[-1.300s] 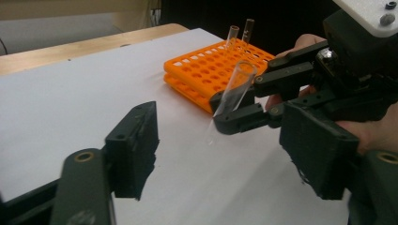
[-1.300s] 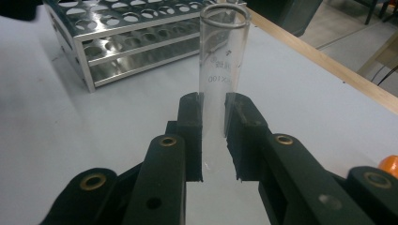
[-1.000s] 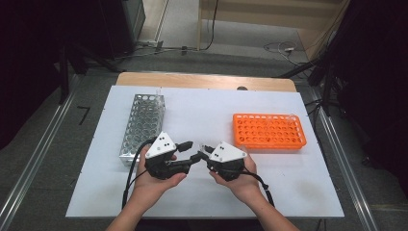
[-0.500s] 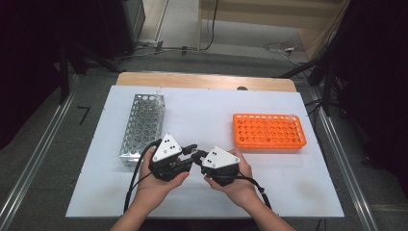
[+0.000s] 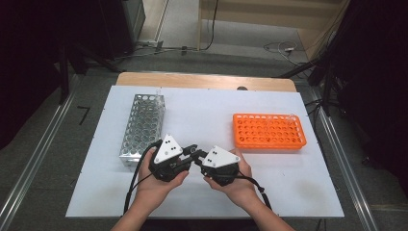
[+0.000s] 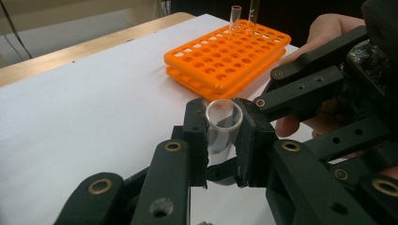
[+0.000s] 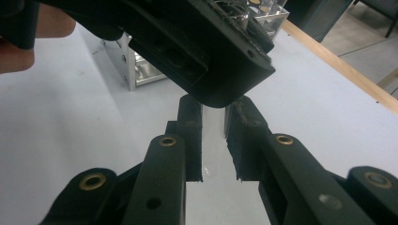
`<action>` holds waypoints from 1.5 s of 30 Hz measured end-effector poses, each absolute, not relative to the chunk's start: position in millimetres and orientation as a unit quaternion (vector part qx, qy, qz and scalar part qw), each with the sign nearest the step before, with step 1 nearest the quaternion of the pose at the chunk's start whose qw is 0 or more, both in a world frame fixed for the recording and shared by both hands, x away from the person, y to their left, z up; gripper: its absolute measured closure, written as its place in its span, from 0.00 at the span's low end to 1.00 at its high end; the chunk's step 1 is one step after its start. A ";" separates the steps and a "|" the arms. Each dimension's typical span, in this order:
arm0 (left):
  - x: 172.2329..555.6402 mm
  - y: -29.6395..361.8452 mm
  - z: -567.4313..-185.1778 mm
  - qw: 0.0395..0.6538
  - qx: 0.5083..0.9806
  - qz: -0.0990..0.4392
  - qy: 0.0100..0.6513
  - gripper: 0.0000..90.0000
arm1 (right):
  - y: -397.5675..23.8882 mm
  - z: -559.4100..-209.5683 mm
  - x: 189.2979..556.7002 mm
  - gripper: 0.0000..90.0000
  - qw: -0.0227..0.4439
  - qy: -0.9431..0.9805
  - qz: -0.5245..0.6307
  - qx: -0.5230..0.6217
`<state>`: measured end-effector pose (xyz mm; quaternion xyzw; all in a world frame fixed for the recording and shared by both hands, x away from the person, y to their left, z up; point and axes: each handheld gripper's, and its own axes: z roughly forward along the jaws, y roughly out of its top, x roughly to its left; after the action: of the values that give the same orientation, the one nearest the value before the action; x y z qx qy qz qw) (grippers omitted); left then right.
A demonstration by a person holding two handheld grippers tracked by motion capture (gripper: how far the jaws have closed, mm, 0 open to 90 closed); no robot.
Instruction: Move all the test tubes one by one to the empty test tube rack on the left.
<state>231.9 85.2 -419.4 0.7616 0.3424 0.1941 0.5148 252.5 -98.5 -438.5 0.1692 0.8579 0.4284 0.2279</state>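
High view first: both hands meet near the front middle of the white table (image 5: 202,115), the left gripper (image 5: 188,153) and the right gripper (image 5: 198,159) nose to nose, with the metal tube rack (image 5: 143,126) off to the left and the orange tube rack (image 5: 269,131) well apart to the right.

From the left gripper view, the left gripper's jaws are clamped on a clear glass test tube (image 6: 223,125), its open mouth facing the camera, and the right gripper's black linkage crowds in beside it. Two more tubes (image 6: 235,18) stand in the far corner of the orange tube rack.

In the right gripper view, the right gripper (image 7: 213,140) has its jaws narrowed with a pale strip between them. I think that is the same tube seen through its glass, but the left gripper's body hangs over the spot and I cannot tell whether the pads are actually bearing on it.

What worries me is the handover. If the left jaws let go before the right ones have a real hold, the tube drops to the table and may roll or crack. If both squeeze while the hands drift apart or twist, the glass takes the strain. The two linkages are also close enough to knock together.

The tube's lower end is hidden behind the jaws, so its length and any contents are unknown.
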 end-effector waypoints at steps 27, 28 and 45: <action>253.5 121.5 -409.9 0.530 0.735 0.206 0.369 0.84 | -202.6 -425.0 266.3 0.00 0.151 0.802 0.516 0.260; 254.6 123.1 -409.4 0.529 0.734 0.207 0.371 0.84 | -207.1 -425.9 266.2 0.00 0.151 0.802 0.515 0.263; 281.9 153.4 -394.8 0.526 0.714 0.245 0.392 0.84 | -269.5 -431.1 260.6 0.00 0.170 0.780 0.513 0.316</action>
<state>281.9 153.4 -394.8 0.7138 0.3915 0.2450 0.5265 260.6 -269.5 -431.1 0.3156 0.7799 0.5131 0.1701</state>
